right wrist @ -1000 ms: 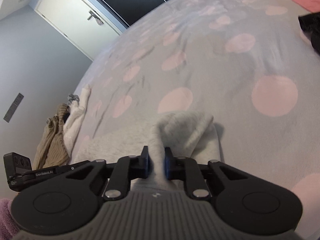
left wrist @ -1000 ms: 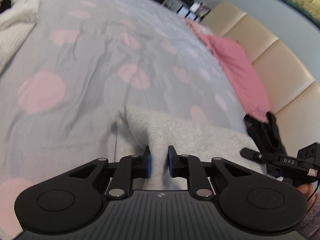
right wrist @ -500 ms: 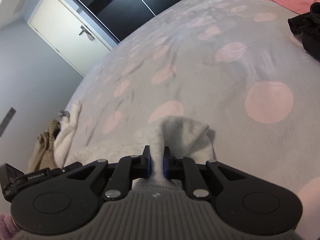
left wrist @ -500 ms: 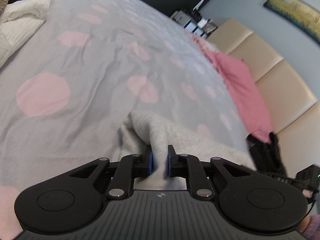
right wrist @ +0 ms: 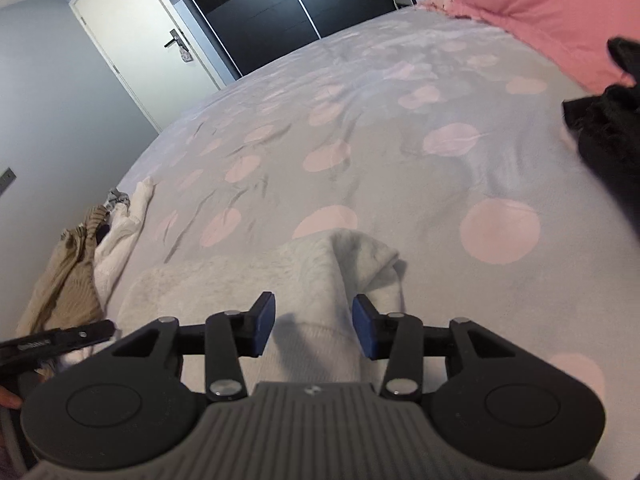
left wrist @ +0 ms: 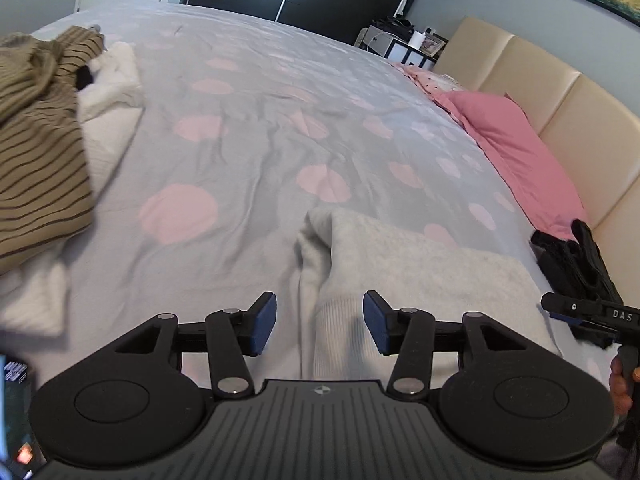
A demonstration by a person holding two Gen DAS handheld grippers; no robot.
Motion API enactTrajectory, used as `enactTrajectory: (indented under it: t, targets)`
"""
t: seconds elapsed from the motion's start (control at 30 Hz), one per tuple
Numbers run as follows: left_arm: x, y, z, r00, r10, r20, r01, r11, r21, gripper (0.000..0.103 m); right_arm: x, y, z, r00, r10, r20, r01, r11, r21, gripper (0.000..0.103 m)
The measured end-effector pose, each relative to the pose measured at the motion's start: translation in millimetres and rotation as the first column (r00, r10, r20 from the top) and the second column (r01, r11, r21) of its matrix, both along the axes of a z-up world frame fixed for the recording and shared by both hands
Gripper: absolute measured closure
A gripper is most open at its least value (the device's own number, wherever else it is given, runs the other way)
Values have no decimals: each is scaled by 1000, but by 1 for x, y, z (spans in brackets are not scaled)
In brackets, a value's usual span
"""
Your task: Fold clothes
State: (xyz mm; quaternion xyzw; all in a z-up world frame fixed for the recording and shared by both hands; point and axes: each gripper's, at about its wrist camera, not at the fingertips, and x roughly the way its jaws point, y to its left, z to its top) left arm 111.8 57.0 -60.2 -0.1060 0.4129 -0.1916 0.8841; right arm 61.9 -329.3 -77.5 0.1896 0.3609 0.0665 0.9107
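Note:
A light grey fleece garment (left wrist: pixel 408 264) lies folded on the grey bedspread with pink dots (left wrist: pixel 248 128). My left gripper (left wrist: pixel 320 322) is open, its blue pads on either side of the garment's ribbed hem, not touching it. In the right wrist view the same garment (right wrist: pixel 280 276) lies under my right gripper (right wrist: pixel 314 328), which is also open above the hem with its blue pads apart. The right gripper also shows at the right edge of the left wrist view (left wrist: pixel 592 314).
A brown striped garment (left wrist: pixel 36 144) and a white one (left wrist: pixel 112 92) lie piled at the bed's left. A black garment (left wrist: pixel 572 256) lies at the right near a pink pillow (left wrist: pixel 516 148) and the beige headboard (left wrist: pixel 568 92). A white door (right wrist: pixel 148 48) stands beyond the bed.
Both grippers were shut on the grey garment's edge; now both have opened and let it go. The garment has settled on the bed and both grippers have drawn back a little.

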Motion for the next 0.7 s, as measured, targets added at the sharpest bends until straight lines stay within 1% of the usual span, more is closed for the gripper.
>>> enactTrajectory:
  t: [0.07,0.17,0.23,0.27,0.3,0.4,0.47,0.53,0.6,0.7]
  targets:
    - [-16,1,7,1000,-28,-4,28,999,17,56,-17,3,6,1000,16,-5,-16,999,-46,49]
    - [-40,-1,14,997,-78,-12,79,996,40,52,-37,5,8,996,18,-83,-24,997,-71,47]
    - [-57,-4,17,994,-109,-23,110,993,50,50,-52,4,9,993,23,-119,-30,998,-53,46]
    - [-65,-6,17,993,-117,-31,119,991,56,50,-60,4,9,991,26,-133,-32,999,-43,44]
    - [-72,-6,17,992,-120,-42,123,991,61,50,-69,3,9,989,22,-148,-27,999,-36,42]
    - [-95,-8,13,989,-123,-83,130,988,86,50,-96,1,3,978,6,-209,-11,1000,-19,41]
    - [-109,-10,7,982,-138,-127,152,982,110,49,-117,2,-5,966,8,-260,-11,1000,-10,39]
    - [-123,-13,-1,972,-156,-178,181,974,135,49,-132,5,-12,953,10,-304,-18,1000,-22,37]
    - [-135,-15,-8,959,-167,-229,206,966,157,49,-144,10,-20,936,26,-352,-43,998,-41,35]
    - [-144,-18,-21,940,-162,-300,226,955,192,49,-154,19,-35,905,65,-421,-92,995,-45,35]
